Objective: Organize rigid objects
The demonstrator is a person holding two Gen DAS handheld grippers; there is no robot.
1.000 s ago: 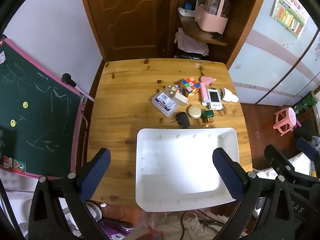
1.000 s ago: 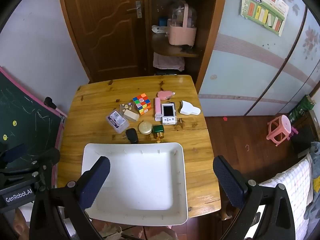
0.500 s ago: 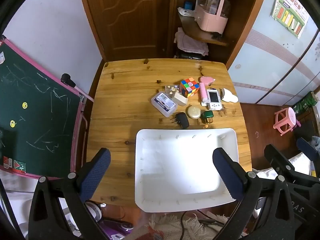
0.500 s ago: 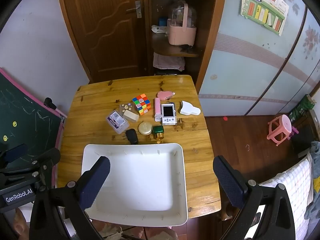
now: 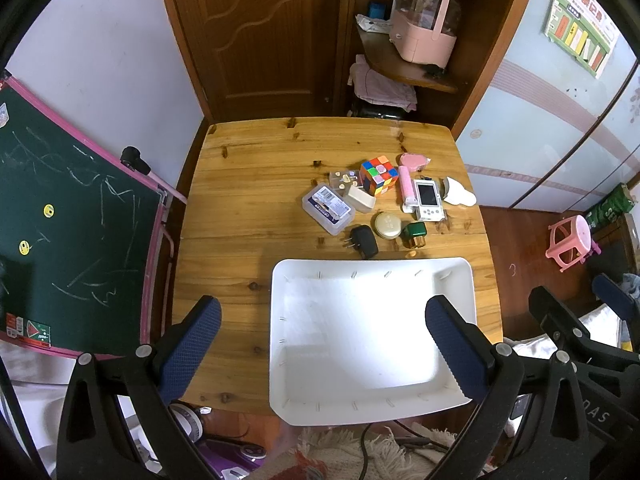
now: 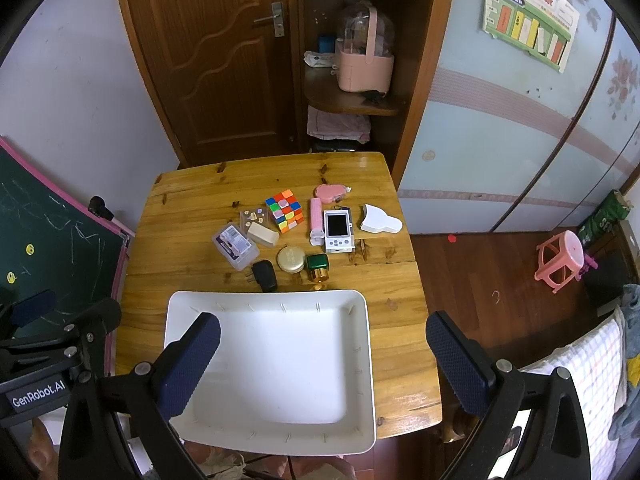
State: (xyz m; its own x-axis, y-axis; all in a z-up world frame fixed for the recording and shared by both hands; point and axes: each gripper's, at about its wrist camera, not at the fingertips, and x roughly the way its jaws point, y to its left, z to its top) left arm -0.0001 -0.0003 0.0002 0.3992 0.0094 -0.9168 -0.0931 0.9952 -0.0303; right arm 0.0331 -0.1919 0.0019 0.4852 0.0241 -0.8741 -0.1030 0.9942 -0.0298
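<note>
An empty white tray [image 5: 280, 320] [image 6: 370, 344] sits at the near edge of a wooden table [image 5: 248, 208] [image 6: 180, 248]. Behind it lie small objects: a colour cube [image 5: 378, 175] [image 6: 284, 210], a white handheld game console [image 5: 427, 199] [image 6: 338, 231], a clear plastic box [image 5: 328, 208] [image 6: 235, 245], a black charger [image 5: 364, 242] [image 6: 264, 275], a round cream tin [image 5: 387, 225] [image 6: 291, 259], a green and gold bottle [image 5: 415, 234] [image 6: 317, 267]. My left gripper [image 5: 320, 342] and right gripper [image 6: 322, 364] are both open and empty, high above the tray.
A pink tube [image 6: 315, 216], a pink tape dispenser [image 6: 330, 192] and a white flat piece [image 6: 380, 222] lie by the console. A green chalkboard [image 5: 60, 232] stands left of the table. A door and shelf unit [image 6: 352, 92] stand behind. A pink stool [image 6: 560, 260] is on the floor right.
</note>
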